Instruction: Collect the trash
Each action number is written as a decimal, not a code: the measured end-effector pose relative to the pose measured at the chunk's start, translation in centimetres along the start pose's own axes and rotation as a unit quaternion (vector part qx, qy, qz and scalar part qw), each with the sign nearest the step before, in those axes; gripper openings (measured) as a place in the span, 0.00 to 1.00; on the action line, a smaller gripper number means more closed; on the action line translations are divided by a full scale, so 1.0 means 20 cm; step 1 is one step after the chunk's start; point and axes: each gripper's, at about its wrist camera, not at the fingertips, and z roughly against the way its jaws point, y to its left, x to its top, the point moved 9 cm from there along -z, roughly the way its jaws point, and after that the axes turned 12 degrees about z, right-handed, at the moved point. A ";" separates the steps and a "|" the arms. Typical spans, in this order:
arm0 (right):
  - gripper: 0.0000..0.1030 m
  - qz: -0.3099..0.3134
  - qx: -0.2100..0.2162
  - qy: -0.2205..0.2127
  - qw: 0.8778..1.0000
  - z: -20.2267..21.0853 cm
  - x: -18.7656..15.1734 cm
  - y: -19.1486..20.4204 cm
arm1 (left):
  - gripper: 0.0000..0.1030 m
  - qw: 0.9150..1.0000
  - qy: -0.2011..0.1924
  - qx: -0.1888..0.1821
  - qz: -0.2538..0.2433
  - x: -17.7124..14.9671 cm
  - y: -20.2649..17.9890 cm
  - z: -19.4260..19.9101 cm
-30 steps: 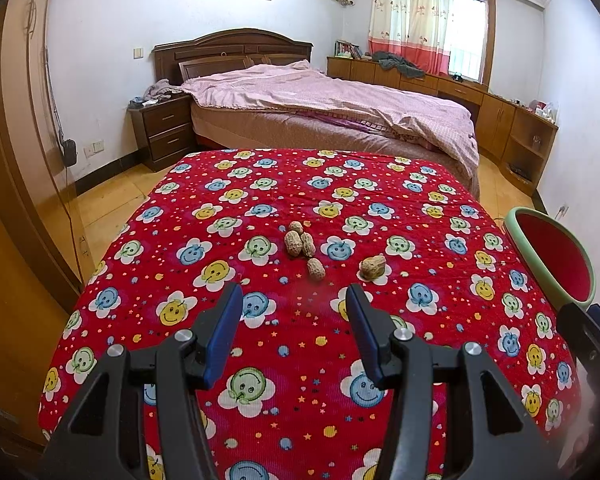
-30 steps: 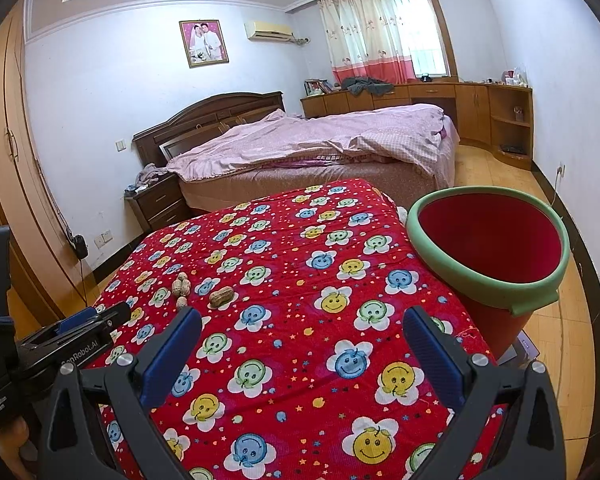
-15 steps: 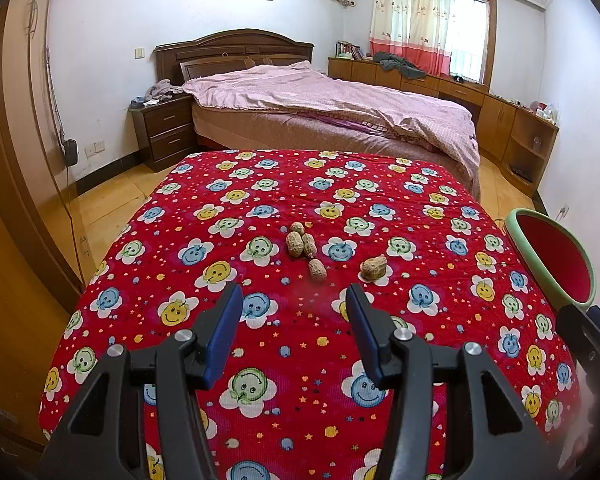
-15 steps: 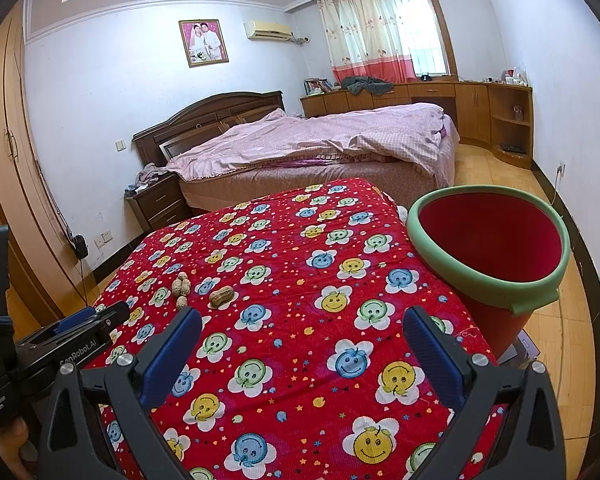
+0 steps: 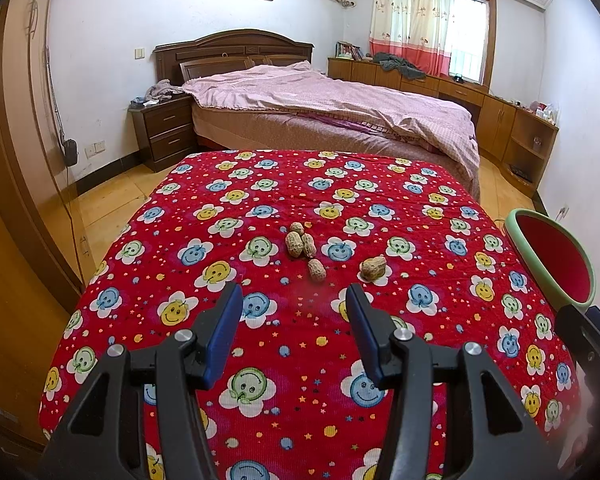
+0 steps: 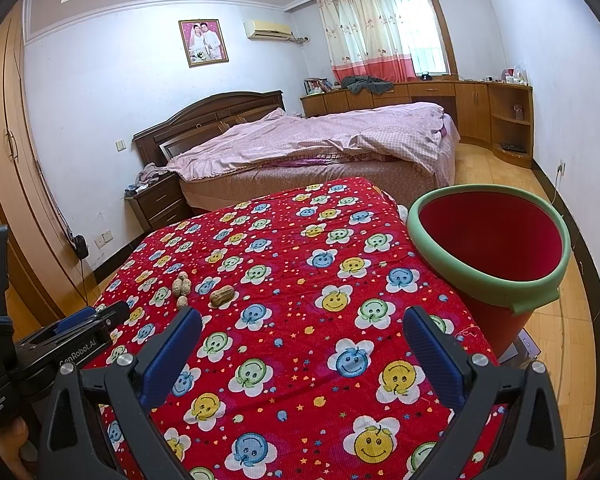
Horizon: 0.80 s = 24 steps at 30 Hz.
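My left gripper (image 5: pixel 294 312) hangs over the near part of the red smiley-face cloth (image 5: pixel 300 360), its jaws partly apart with nothing between them. My right gripper (image 6: pixel 302 334) stands wider, also empty, over the same cloth and close to its right edge.

Just beyond my left fingertips lie the peanuts. I count five: one nearest me (image 5: pixel 317 270), one lying alone off to the right (image 5: pixel 373 268), then a tight cluster of three further on (image 5: pixel 300 240), two side by side and touching with a smaller one just behind. A tiny yellowish scrap beside the cluster may be a bit of shell; I cannot tell.

I judge these light, dry and brittle, likely to crack under a hard squeeze and to roll on the soft cloth. I would take each one across its narrow waist, closing gently, starting with the nearest.

One red bin with a green rim (image 6: pixel 488 280) stands beside the cloth's right edge, its mouth facing me and, as far as I can see in, empty.
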 end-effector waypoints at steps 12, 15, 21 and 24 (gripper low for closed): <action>1.00 0.000 0.000 0.000 1.000 0.00 0.01 0.00 | 0.52 1.000 0.000 0.000 0.000 0.00 0.00 0.00; 1.00 0.000 0.000 0.000 1.000 0.00 0.01 0.00 | 0.52 1.000 0.000 0.000 0.000 0.00 0.00 0.00; 1.00 0.000 0.000 0.000 1.000 0.00 0.01 0.00 | 0.52 1.000 -0.001 0.000 0.000 0.00 0.00 0.00; 1.00 0.000 -0.001 0.000 1.000 0.00 0.00 0.00 | 0.52 1.000 -0.002 0.000 0.001 0.01 0.00 0.00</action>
